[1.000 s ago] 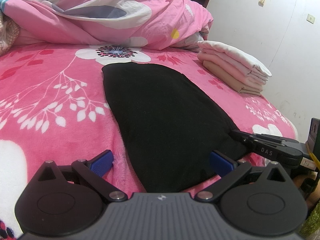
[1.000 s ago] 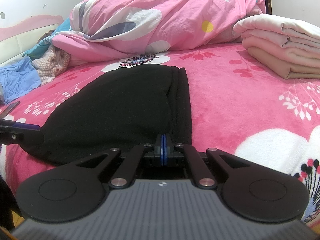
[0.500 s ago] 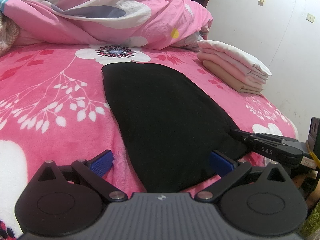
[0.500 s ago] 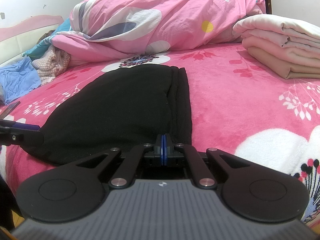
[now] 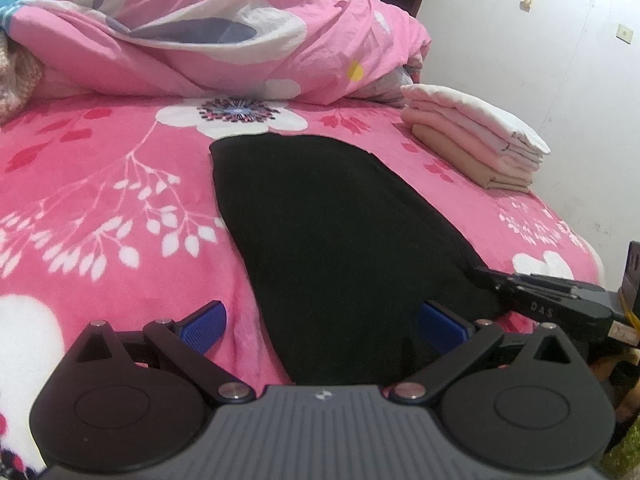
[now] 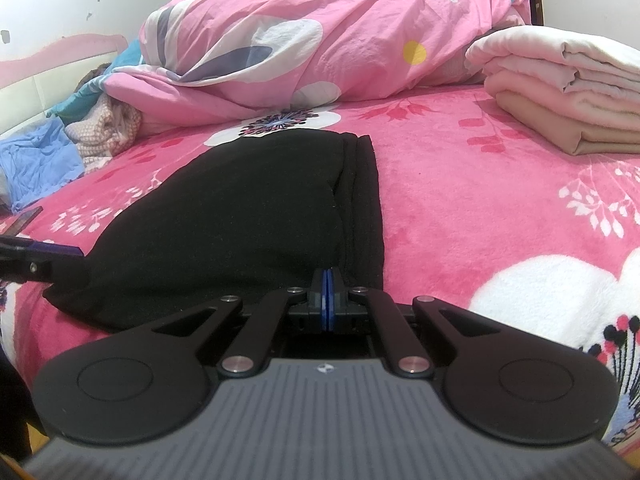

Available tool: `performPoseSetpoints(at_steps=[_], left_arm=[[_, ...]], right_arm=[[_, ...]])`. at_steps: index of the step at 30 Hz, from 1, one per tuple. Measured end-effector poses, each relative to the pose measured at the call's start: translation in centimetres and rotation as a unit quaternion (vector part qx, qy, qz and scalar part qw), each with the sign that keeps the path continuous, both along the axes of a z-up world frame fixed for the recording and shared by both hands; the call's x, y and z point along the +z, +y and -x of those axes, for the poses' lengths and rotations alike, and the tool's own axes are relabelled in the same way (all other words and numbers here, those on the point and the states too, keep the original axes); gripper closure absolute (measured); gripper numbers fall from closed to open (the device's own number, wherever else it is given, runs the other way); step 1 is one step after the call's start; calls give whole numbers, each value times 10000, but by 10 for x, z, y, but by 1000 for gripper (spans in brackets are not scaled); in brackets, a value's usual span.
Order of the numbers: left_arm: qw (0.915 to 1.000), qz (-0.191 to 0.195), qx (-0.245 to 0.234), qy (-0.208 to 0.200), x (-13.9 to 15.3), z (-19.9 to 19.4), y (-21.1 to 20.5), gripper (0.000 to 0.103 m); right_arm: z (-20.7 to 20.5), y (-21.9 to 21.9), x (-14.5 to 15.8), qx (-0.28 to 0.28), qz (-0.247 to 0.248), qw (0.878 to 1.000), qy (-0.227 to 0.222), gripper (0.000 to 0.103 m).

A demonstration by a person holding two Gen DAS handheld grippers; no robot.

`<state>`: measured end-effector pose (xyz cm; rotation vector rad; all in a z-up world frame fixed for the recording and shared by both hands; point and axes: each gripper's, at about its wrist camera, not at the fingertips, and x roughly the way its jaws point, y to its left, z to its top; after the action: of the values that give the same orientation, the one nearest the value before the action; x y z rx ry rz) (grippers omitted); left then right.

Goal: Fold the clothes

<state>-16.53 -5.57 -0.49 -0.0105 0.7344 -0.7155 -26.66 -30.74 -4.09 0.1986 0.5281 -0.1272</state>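
A black garment (image 5: 328, 232) lies flat on the pink flowered bed (image 5: 100, 200), with a narrow fold along its right side (image 6: 360, 200). My left gripper (image 5: 320, 318) is open. Its blue pads (image 5: 202, 326) straddle the garment's near left corner without pressing on it. My right gripper (image 6: 328, 276) is shut, its pads together on the garment's near hem at the right corner. The left wrist view also shows the right gripper (image 5: 480, 272), tip at the cloth's edge. From the right wrist view, one left finger (image 6: 44, 258) sits at the other corner.
A stack of folded pale pink and beige clothes (image 5: 476, 140) sits at the far right of the bed. A bunched pink quilt (image 6: 320, 40) fills the back. Blue and checked clothes (image 6: 36, 164) lie far left. A white wall (image 5: 540, 60) bounds the right.
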Motion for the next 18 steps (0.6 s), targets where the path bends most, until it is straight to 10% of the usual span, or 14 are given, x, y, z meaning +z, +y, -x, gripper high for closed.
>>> performPoseSetpoints(at_steps=[18], left_arm=[[9886, -1365, 635, -53, 1, -47, -57, 8]], right_arm=[[3, -8, -2, 39, -295, 9995, -126, 103]])
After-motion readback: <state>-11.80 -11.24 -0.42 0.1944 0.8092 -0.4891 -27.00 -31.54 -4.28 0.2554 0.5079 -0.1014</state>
